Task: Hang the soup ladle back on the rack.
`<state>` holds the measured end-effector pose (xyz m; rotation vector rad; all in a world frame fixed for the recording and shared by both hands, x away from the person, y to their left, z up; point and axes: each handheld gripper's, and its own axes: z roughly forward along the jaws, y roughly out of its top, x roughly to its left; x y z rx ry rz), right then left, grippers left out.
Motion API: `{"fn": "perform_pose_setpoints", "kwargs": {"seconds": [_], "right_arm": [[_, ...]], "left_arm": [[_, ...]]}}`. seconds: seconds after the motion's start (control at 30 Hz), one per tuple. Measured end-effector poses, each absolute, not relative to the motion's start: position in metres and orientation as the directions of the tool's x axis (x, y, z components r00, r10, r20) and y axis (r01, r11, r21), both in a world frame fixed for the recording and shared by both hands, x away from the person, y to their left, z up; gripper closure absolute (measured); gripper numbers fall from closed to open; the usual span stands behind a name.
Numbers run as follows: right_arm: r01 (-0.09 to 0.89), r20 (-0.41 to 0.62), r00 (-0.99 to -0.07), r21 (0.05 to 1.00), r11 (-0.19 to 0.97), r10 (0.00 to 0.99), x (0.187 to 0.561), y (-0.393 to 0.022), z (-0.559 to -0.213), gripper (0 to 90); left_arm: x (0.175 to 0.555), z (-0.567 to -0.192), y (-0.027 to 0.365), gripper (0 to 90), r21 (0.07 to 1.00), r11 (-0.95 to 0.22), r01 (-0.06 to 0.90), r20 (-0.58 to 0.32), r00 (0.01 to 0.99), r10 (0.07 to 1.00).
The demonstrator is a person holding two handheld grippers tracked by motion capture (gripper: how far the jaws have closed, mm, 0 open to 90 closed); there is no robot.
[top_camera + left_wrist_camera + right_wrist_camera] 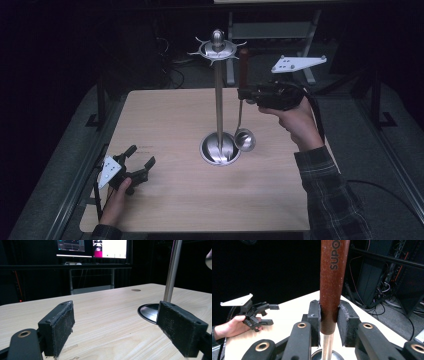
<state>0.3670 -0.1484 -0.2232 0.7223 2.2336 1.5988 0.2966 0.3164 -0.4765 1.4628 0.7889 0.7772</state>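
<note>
I see the right gripper [243,95] raised above the far right part of the table [170,200], beside the stand [218,100]. Its jaws are closed on the reddish-brown handle [332,277] of the ladle [244,139]; in the right gripper view both pads press flat against the lower end of that handle, one on each side, just above where the metal shaft begins. The ladle hangs upright from the grip, handle up, bowl down. In the high view the bowl sits right at the edge of the stand's round base [212,150]; I cannot tell whether bowl and base touch. The top of the handle is close beside the stand's pronged crown [218,49], and I cannot tell whether it is hooked on a prong.

The left gripper [140,161] rests low at the near left corner of the table, well apart from the stand. Its jaws stand wide apart with nothing between them; the left gripper view shows bare wood between the pads [60,327], with the stand's base just behind the right-hand pad.
</note>
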Motion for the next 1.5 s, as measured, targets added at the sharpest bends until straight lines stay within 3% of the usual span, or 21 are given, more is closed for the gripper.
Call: {"fn": "perform_pose_setpoints", "kwargs": {"seconds": [0.63, 1.5], "right_arm": [[0.231, 0.04, -0.831, 0.933, 0.278, 0.555, 0.382, -0.141, -0.227, 71.5], [0.264, 0.068, -0.8, 0.932, 0.248, 0.596, 0.367, -0.167, -0.253, 44.9]], "left_arm": [[0.297, -0.477, 0.316, 14.4, 1.0, -0.022, 0.022, 0.007, 0.542, 0.84], [0.297, -0.477, 0.316, 14.4, 1.0, -0.02, 0.02, 0.006, 0.539, 0.843]]}}
